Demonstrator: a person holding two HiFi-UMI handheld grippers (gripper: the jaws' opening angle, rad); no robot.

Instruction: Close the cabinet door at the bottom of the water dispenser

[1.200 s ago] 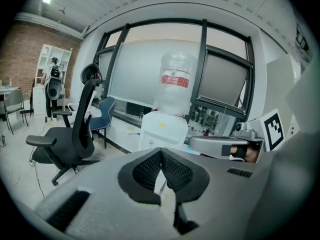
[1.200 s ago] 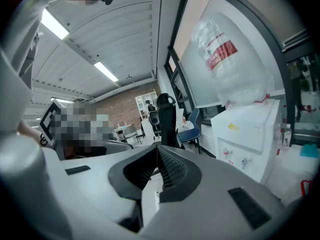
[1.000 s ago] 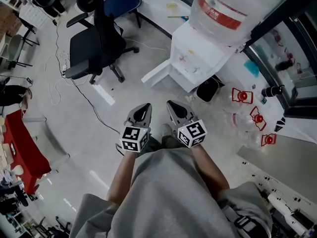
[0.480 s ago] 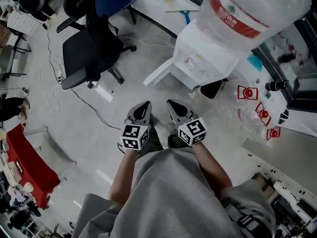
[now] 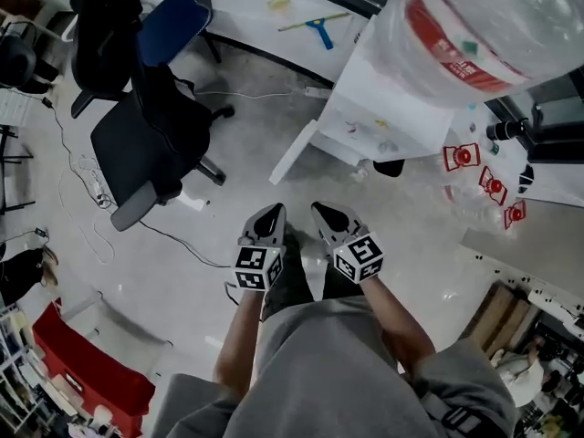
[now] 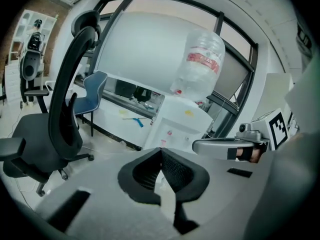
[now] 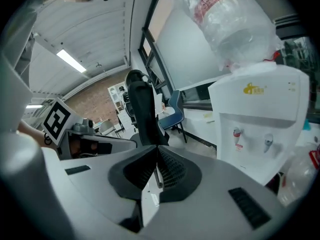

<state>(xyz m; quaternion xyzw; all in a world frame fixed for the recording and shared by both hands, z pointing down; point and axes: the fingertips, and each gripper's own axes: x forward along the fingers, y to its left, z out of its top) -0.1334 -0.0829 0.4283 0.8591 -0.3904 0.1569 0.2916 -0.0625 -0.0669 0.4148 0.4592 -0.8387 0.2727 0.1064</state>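
The white water dispenser [image 5: 388,117] stands at the upper right with a large clear bottle [image 5: 493,26] on top. Its bottom cabinet door [image 5: 294,151] hangs open, swung out to the left over the floor. My left gripper [image 5: 271,219] and right gripper [image 5: 330,217] are side by side in front of me, short of the door, both shut with nothing between the jaws. In the left gripper view the left gripper [image 6: 161,150] points toward the dispenser [image 6: 176,126]. In the right gripper view the right gripper [image 7: 157,148] has the dispenser [image 7: 260,119] to its right.
A black office chair [image 5: 146,144] stands left of the door, with a blue chair [image 5: 178,7] behind it. A cable [image 5: 173,235] runs over the floor. A black bin [image 5: 388,166] and several red-capped empty bottles [image 5: 484,185] lie right of the dispenser.
The person has moved closer to the dispenser, and both grippers have come forward and lower together. Both jaws have stayed shut.
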